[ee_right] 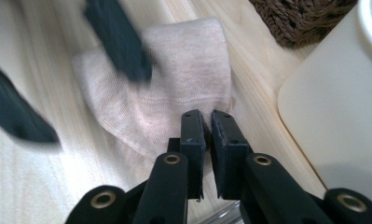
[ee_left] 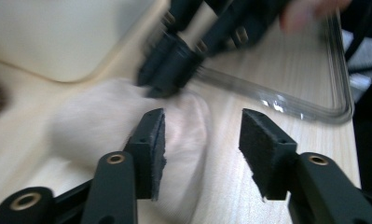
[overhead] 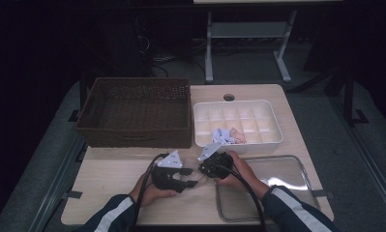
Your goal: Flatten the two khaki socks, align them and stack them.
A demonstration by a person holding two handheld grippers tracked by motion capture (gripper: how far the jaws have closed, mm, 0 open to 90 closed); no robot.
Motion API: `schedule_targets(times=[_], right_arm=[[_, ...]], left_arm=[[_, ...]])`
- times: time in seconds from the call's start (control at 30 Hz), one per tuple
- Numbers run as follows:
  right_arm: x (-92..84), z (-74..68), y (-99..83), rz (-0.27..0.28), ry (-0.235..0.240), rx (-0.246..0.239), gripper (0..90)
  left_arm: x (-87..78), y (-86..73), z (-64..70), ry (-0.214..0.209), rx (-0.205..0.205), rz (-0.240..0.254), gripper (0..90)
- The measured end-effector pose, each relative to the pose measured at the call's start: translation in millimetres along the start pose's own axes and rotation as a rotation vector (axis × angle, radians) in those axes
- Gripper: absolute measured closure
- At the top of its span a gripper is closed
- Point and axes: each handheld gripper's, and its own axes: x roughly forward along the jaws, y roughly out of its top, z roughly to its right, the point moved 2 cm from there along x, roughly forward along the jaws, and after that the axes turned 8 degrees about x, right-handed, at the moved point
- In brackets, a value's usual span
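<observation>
A beige sock (ee_right: 174, 79) lies flat on the wooden table between my two grippers. My right gripper (ee_right: 207, 114) is shut on the sock's edge beside the white organiser's corner. From the left gripper view it comes in from above, its black tips (ee_left: 167, 77) pressing on the sock (ee_left: 109, 121). My left gripper (ee_left: 202, 116) stands open just above the table, one pad over the sock and nothing pinched. Its blurred black fingers (ee_right: 123, 42) hang over the far part of the sock. In the high view the left gripper (overhead: 190, 177) and right gripper (overhead: 201, 170) meet at the table's front middle.
A brown wicker basket (overhead: 132, 113) stands at the back left. At the back right, a white compartment organiser (overhead: 236, 104) holds a blue sock (overhead: 222, 135) and a pink sock (overhead: 238, 136). A clear shallow tray (overhead: 297, 166) lies front right under my right forearm.
</observation>
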Motion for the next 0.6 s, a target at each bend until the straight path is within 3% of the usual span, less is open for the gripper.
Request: schedule_targets(times=[0.07,0.2,0.33,0.4,0.53,0.57,0.6], right_arm=[[1.3,-0.3,-0.7,-0.004,-0.001,-0.006,81.8],[3.7,-0.3,-2.0,-0.008,-0.022,-0.025,80.6],[4.5,-1.3,-2.8,-0.003,-0.030,-0.042,80.3],[3.8,-1.3,-3.2,0.004,-0.022,-0.025,79.1],[-2.5,1.3,-0.8,0.041,-0.014,-0.054,81.1],[-5.0,-1.0,1.0,0.060,0.001,-0.020,82.3],[-8.1,-0.9,2.9,0.073,-0.006,-0.022,84.2]], left_arm=[[-4.9,-2.2,-6.0,0.056,-0.033,0.012,48.2],[2.4,-10.0,-17.7,0.118,-0.058,-0.043,46.1],[9.7,-18.2,-23.0,0.116,-0.070,-0.096,45.4],[11.2,-20.3,-23.4,0.105,-0.077,-0.112,45.6],[12.9,-23.3,-26.6,0.076,-0.101,-0.095,49.5],[12.5,-23.6,-26.6,0.071,-0.098,-0.096,51.2],[12.4,-23.8,-26.6,0.071,-0.099,-0.094,52.1]])
